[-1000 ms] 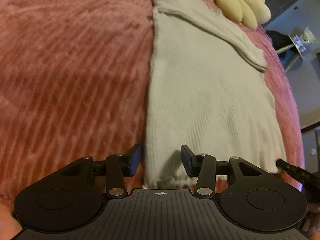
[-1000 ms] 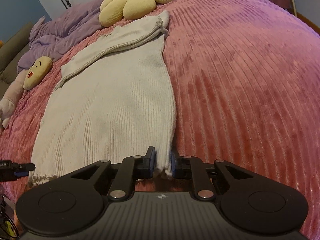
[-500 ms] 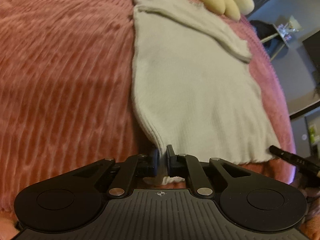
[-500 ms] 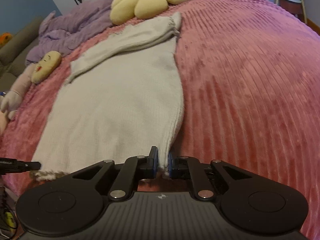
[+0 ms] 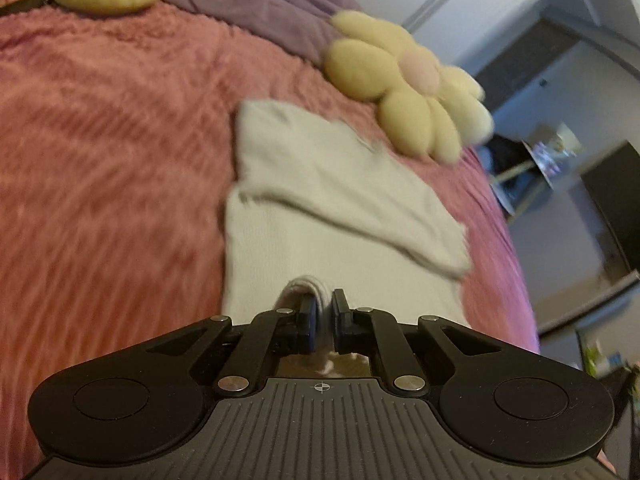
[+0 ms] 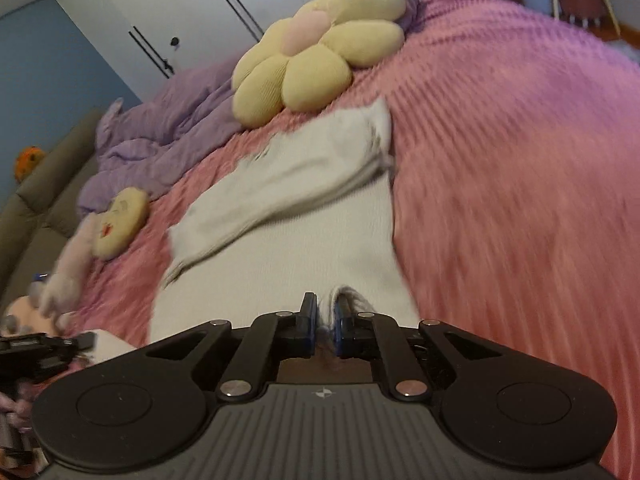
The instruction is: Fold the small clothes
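A cream ribbed knit top point(image 5: 320, 216) lies on the pink ribbed bedspread point(image 5: 100, 184), its sleeve folded across the upper part. It also shows in the right wrist view point(image 6: 304, 216). My left gripper point(image 5: 324, 312) is shut on the top's lower left hem corner, lifted off the bed. My right gripper point(image 6: 326, 316) is shut on the lower right hem corner, also lifted. The left gripper's black body shows at the left edge of the right wrist view point(image 6: 40, 350).
A yellow flower cushion point(image 5: 404, 100) lies just beyond the top's collar, also in the right wrist view point(image 6: 316, 44). A purple blanket point(image 6: 160, 132) and a round face plush point(image 6: 120, 220) lie to the left. Pink bedspread point(image 6: 520, 200) stretches to the right.
The left gripper closed on the hem corner. Both grippers lifted their corners and carried them forward toward the collar; the flower cushion now looks much nearer.
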The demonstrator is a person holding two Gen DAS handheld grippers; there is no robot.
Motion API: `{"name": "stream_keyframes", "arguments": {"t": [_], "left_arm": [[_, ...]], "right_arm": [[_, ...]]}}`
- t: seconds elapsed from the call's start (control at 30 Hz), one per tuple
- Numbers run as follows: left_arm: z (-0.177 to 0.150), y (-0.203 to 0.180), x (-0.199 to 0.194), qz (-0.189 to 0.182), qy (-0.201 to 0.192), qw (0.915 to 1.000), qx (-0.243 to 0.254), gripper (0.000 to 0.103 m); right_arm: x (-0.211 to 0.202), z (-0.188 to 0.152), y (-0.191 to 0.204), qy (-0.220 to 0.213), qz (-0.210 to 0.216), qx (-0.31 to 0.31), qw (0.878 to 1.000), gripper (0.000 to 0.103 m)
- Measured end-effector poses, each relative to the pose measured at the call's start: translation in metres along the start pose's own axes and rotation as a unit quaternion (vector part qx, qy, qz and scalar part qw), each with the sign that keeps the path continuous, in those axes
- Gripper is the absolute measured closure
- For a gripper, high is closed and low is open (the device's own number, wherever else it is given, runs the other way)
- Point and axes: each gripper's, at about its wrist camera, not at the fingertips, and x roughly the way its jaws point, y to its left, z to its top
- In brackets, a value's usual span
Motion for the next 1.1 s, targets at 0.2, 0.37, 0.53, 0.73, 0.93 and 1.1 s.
{"name": "stream_keyframes", "arguments": {"t": [0.2,0.37,0.53,0.73,0.93,1.1], "left_arm": [[0.024,0.004,0.046,0.078,-0.001,0.9965,0.031,0.094],[0.023,0.004,0.069,0.116,-0.006,0.9914,0.060,0.094],[0.021,0.005,0.079,0.122,-0.003,0.9890,0.083,0.093],[0.024,0.007,0.066,0.118,-0.027,0.9890,0.084,0.089],[0.025,0.009,0.053,0.111,-0.058,0.9895,0.071,0.089],[0.026,0.016,0.054,0.090,-0.051,0.9937,0.044,0.060]], "right_arm": [[0.051,0.032,0.023,-0.028,-0.065,-0.071,0.995,0.095],[0.089,0.040,0.036,-0.032,-0.105,-0.141,0.984,0.095],[0.101,0.043,0.016,-0.034,-0.114,-0.094,0.988,0.095],[0.080,0.038,-0.004,-0.081,-0.082,-0.051,0.992,0.075],[0.086,0.038,0.004,-0.039,-0.072,-0.139,0.987,0.069],[0.100,0.039,0.005,-0.021,-0.084,-0.150,0.985,0.063]]}}
